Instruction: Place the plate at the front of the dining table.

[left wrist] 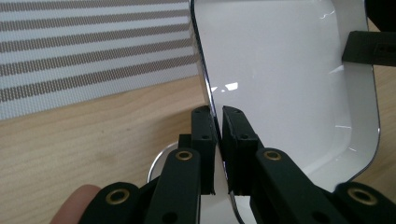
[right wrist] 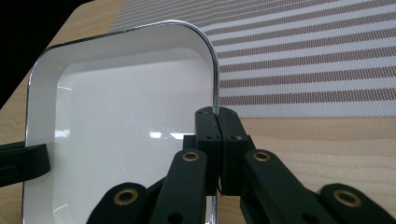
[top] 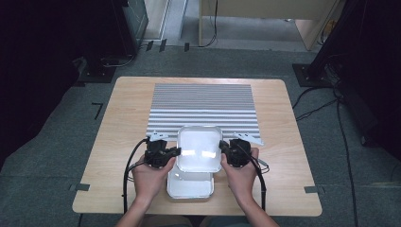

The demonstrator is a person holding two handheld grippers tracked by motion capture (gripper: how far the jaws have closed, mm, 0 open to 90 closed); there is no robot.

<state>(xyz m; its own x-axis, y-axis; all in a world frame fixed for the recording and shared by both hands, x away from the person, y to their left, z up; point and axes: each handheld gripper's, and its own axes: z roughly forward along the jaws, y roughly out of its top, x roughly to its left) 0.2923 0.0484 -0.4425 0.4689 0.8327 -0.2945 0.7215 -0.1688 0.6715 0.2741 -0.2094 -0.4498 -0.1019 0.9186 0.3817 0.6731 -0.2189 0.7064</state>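
Slippage is the risk: the upper white tray [top: 199, 147], lifted over a second tray [top: 190, 186] near the table's [top: 118, 142] six o'clock edge, hangs from thin rims pinched by the left gripper [top: 177, 151] at nine o'clock and the right gripper [top: 222, 146] at three, so uneven lifting could tip it.

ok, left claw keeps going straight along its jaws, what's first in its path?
Likely the right claw, clamped on the opposite rim of the white tray that the left claw grips. Between them lies just the tray's bare floor, though depth is hard to judge.
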